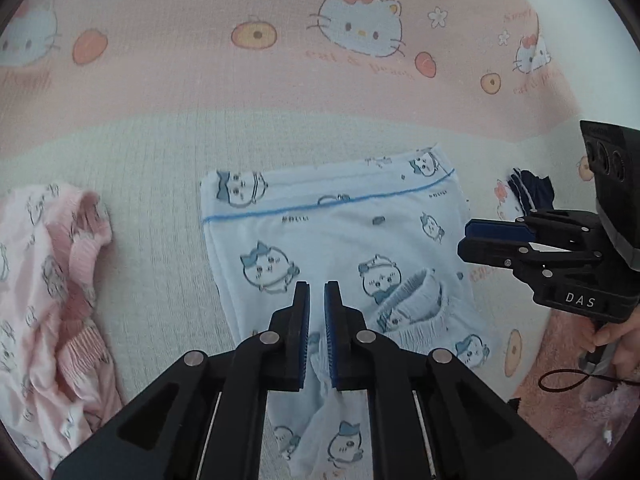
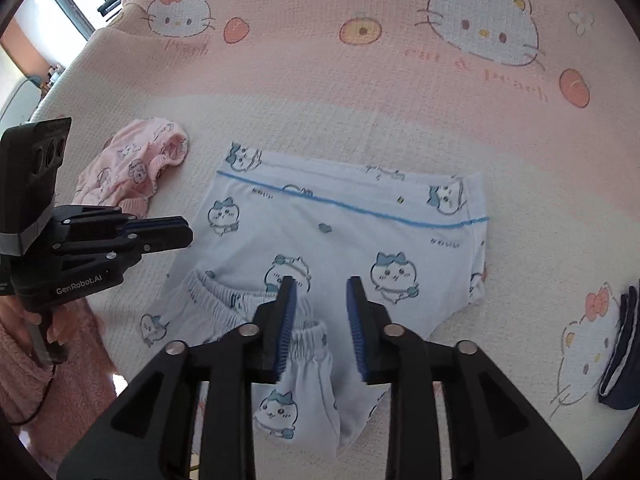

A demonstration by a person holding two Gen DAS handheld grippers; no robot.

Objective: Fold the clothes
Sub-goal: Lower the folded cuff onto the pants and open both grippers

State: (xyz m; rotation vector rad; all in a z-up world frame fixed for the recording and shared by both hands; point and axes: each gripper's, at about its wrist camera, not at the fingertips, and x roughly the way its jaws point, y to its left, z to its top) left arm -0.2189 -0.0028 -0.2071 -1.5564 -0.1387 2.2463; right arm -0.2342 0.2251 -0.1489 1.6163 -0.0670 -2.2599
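Note:
A light blue garment (image 1: 332, 240) (image 2: 340, 232) printed with cartoon animals lies partly folded on the bed. Its elastic waistband (image 1: 412, 308) (image 2: 224, 304) is turned up onto the near part. My left gripper (image 1: 317, 292) hovers over the near edge of the garment, its blue pads only a thin slit apart with nothing between them. In the right wrist view the left gripper (image 2: 189, 233) sits just off the garment's left side. My right gripper (image 2: 321, 284) stands open above the waistband and is empty. From the left wrist view, the right gripper (image 1: 464, 240) is beside the garment's right edge.
A crumpled pink printed garment (image 1: 48, 280) (image 2: 136, 168) lies to the left. A dark navy garment (image 1: 532, 192) (image 2: 624, 344) lies to the right. Everything rests on a pink and cream cat-print blanket (image 1: 280, 80) (image 2: 320, 80). A hand (image 1: 616, 340) (image 2: 48, 320) grips each handle.

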